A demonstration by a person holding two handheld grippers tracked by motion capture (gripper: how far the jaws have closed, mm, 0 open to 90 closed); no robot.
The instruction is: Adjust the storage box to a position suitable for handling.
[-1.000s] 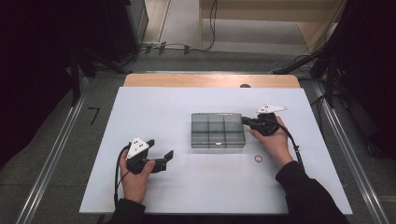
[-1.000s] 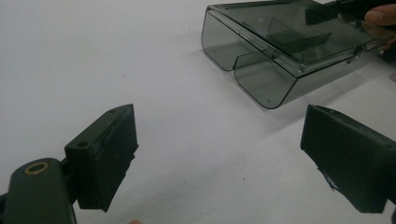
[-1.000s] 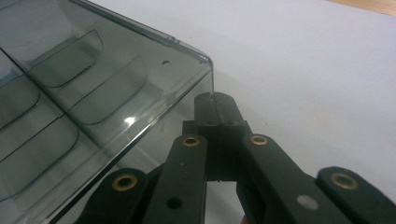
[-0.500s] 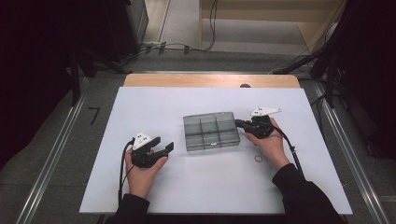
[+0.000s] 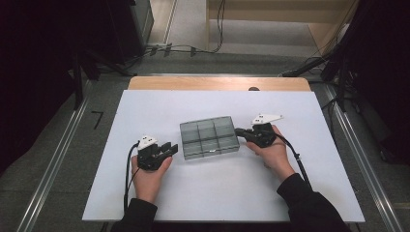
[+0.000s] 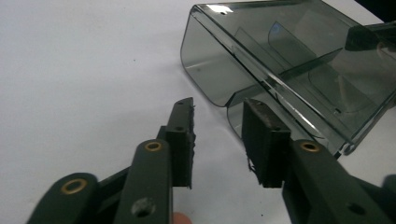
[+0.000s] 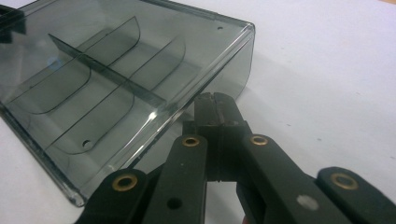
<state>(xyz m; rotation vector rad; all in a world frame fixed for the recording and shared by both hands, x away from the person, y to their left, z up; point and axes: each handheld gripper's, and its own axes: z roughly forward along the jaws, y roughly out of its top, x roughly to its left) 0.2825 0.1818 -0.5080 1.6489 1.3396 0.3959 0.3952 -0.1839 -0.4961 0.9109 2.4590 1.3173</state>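
A smoky transparent compartment box [image 5: 209, 137] lies skewed on the white table [image 5: 145, 106], its dividers plain in both gripper views. My right gripper [image 5: 238, 130] is shut with nothing in it, and its joined tips [image 7: 215, 100] rest against the right side wall of the box [image 7: 116, 79]. At the box's left end my left gripper [image 5: 171, 149] is open. Its jaws have just been closing and now stand a narrow gap apart [image 6: 217, 109]. The near corner of the box [image 6: 261, 60] sits just beyond the tips, and neither pad presses on it.
The white table top reaches out on all sides of the box, with a wooden strip [image 5: 217, 83] along its far edge. Cables [image 5: 300, 162] trail from both grippers toward the person. Dark floor and metal rails [image 5: 53, 159] flank the table.
The right gripper has pushed the box leftward and turned it slightly. The left gripper's jaws have narrowed, and the box now lies close to their tips.
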